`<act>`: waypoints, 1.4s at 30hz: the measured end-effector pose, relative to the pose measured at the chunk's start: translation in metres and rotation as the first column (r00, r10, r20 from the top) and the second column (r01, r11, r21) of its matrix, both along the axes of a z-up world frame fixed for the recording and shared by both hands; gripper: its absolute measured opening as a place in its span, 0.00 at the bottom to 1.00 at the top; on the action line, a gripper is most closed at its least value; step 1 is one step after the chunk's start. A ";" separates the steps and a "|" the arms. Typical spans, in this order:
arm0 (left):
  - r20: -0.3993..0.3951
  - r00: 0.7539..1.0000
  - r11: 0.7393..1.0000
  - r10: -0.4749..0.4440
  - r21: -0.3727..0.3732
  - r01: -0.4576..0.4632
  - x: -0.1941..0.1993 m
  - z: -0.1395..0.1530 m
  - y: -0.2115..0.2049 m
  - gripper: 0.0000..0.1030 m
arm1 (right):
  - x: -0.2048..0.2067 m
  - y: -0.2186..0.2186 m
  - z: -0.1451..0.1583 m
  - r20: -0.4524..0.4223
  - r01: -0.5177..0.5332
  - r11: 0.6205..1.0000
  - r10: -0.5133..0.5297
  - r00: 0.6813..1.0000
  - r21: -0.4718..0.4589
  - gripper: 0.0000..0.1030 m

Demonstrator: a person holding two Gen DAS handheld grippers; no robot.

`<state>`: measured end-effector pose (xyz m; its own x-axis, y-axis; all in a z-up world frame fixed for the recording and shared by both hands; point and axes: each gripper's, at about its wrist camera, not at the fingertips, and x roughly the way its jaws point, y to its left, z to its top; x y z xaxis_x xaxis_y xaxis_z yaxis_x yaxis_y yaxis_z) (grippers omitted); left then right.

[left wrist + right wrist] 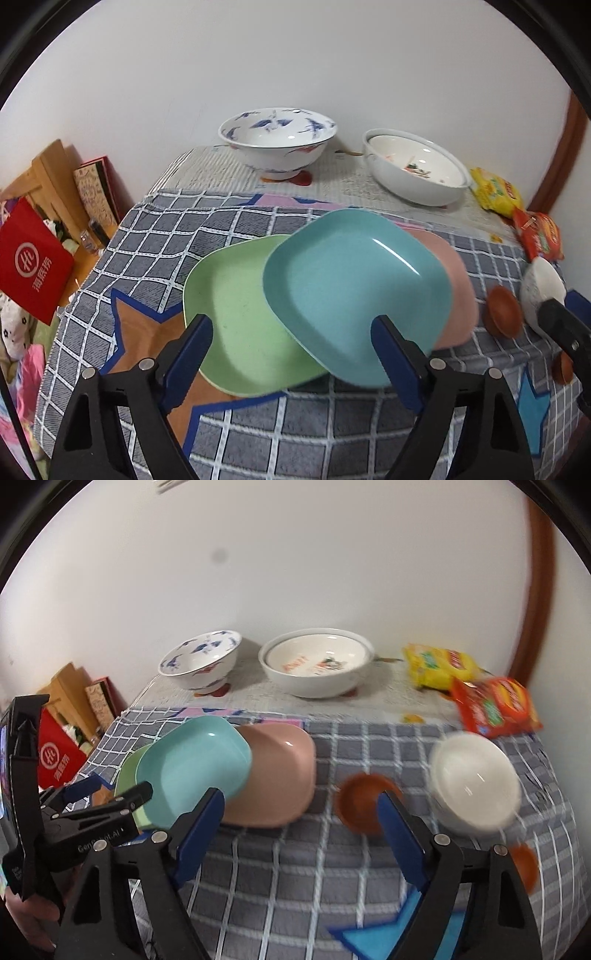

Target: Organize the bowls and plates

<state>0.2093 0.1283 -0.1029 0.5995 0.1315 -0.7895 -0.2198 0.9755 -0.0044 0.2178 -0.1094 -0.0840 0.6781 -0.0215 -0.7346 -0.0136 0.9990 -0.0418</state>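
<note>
Three square plates overlap on the checked cloth: a green plate, a teal plate on top, and a pink plate to the right. They also show in the right wrist view: green, teal, pink. My left gripper is open and empty just before the green and teal plates. My right gripper is open and empty, near a small brown dish and a white bowl. A blue-patterned bowl and a wide white bowl stand at the back.
Yellow and red snack packets lie at the back right. A second brown dish sits by the right edge. A red bag and boxes stand beyond the table's left edge. The wall is behind the table.
</note>
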 end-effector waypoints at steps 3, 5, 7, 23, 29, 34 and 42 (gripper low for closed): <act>-0.008 1.000 0.999 0.024 -0.040 -0.025 0.011 -0.008 0.006 0.83 | 0.031 0.007 -0.011 -0.024 -0.061 0.998 0.061 0.998 -0.009 0.75; -0.015 0.999 0.997 0.043 -0.057 -0.044 0.016 -0.013 0.008 0.81 | 0.046 0.010 -0.017 -0.040 -0.090 0.996 0.090 0.995 0.003 0.70; -0.025 0.998 0.996 0.056 -0.069 -0.058 0.023 -0.018 0.011 0.79 | 0.062 0.013 -0.025 -0.058 -0.122 0.992 0.122 0.991 0.010 0.68; -0.067 0.994 0.991 0.082 -0.103 -0.088 0.042 -0.038 0.027 0.57 | 0.120 0.041 -0.076 -0.149 -0.271 0.962 0.273 0.950 0.036 0.46; -0.077 0.995 0.992 0.067 -0.103 -0.075 0.046 -0.042 0.024 0.42 | 0.121 0.039 -0.081 -0.163 -0.283 0.956 0.292 0.943 0.079 0.19; -0.073 0.995 0.989 0.072 -0.121 -0.081 0.046 -0.043 0.027 0.23 | 0.118 0.035 -0.083 -0.179 -0.269 0.955 0.288 0.941 0.125 0.10; -0.056 0.996 0.989 0.071 -0.130 -0.077 0.039 -0.036 0.032 0.14 | 0.108 0.037 -0.076 -0.184 -0.238 0.963 0.258 0.948 0.127 0.09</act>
<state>0.2485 0.1599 -0.1393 0.5507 0.0671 -0.8320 -0.2947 0.9482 -0.1186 0.3262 -0.0727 -0.1601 0.4938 0.2110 -0.8436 -0.2593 0.9617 0.0887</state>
